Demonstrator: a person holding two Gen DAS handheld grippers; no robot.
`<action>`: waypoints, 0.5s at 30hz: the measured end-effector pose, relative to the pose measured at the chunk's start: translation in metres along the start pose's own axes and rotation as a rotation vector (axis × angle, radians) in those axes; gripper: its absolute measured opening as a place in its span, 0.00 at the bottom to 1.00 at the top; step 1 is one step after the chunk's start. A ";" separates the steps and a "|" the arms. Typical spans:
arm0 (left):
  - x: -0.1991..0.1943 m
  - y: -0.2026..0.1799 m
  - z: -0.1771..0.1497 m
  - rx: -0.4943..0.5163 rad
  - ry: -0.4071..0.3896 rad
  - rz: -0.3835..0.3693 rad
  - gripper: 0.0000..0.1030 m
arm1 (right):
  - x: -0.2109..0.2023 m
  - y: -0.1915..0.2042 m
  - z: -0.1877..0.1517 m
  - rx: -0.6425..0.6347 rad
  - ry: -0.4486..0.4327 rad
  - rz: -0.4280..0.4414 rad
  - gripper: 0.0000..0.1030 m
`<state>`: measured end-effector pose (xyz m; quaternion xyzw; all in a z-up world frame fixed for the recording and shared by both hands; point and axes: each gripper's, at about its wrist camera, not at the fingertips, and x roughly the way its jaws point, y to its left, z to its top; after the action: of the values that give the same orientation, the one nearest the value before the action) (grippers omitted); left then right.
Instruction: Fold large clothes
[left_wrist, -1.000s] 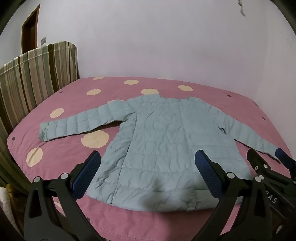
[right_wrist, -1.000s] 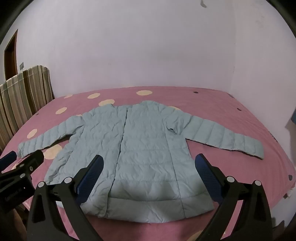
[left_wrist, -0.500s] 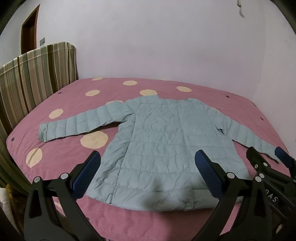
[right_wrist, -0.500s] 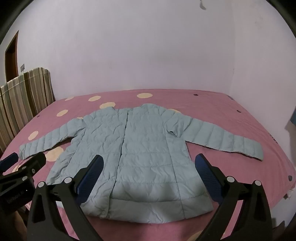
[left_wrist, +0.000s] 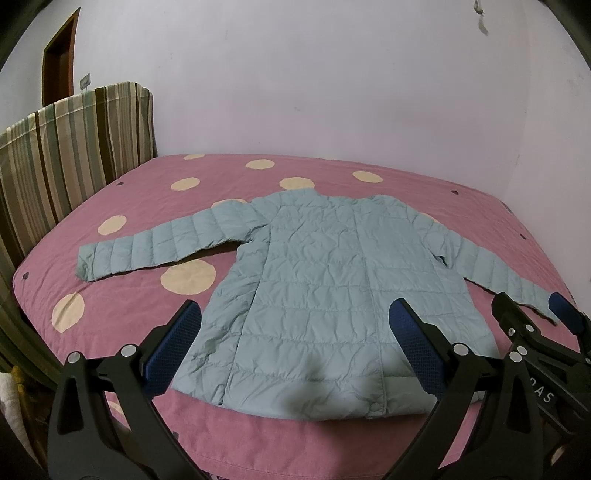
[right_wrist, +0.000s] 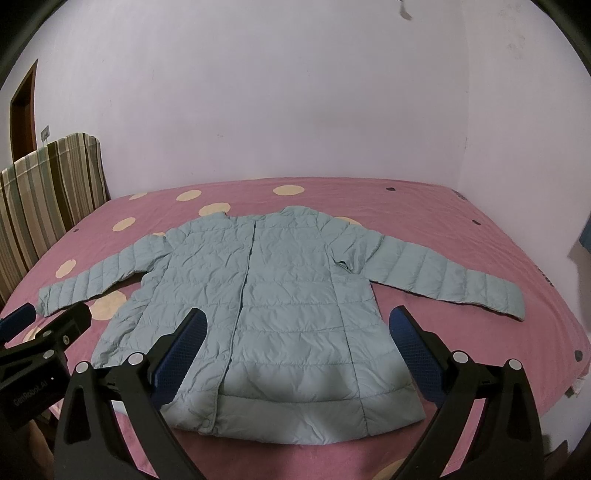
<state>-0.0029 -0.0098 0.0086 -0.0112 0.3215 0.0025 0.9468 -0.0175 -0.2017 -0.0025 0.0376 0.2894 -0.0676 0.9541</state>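
Item under inspection: 1 pale blue quilted jacket (left_wrist: 332, 295), lying flat and unfolded on the bed (left_wrist: 147, 206), front side up, closure running down the middle. The hem lies along the bed's near edge; the collar points toward the far edge and the wall (left_wrist: 295, 92). Both sleeves are spread outward: 1 reaches toward the left edge of the bed, the other toward the right edge. The bed cover is pink with cream dots.

Left gripper (left_wrist: 295, 343): raised over the near edge, above the jacket's hem, touching nothing. Its jaws stand wide apart, with the hem visible between the blue pads (left_wrist: 173, 347).

Right gripper (right_wrist: 295, 343): likewise raised over the near edge above the hem, jaws wide apart, nothing between them but the garment below. It sits just beside the left gripper, each showing at the edge of the other's view.

A striped headboard (left_wrist: 70, 155) stands at the left edge of the bed. A brown door frame (left_wrist: 59, 55) shows behind it.
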 end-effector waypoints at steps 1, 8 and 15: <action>0.000 -0.001 0.000 0.000 0.002 0.001 0.98 | 0.000 0.000 0.000 -0.004 0.002 0.001 0.95; -0.001 0.001 -0.005 0.006 0.000 -0.004 0.98 | 0.000 0.000 0.000 -0.004 0.002 0.000 0.95; 0.001 0.003 -0.008 0.001 0.007 -0.007 0.98 | 0.000 0.000 -0.001 -0.004 0.002 0.000 0.95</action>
<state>-0.0069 -0.0070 0.0019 -0.0117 0.3248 -0.0008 0.9457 -0.0177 -0.2016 -0.0036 0.0360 0.2903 -0.0668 0.9539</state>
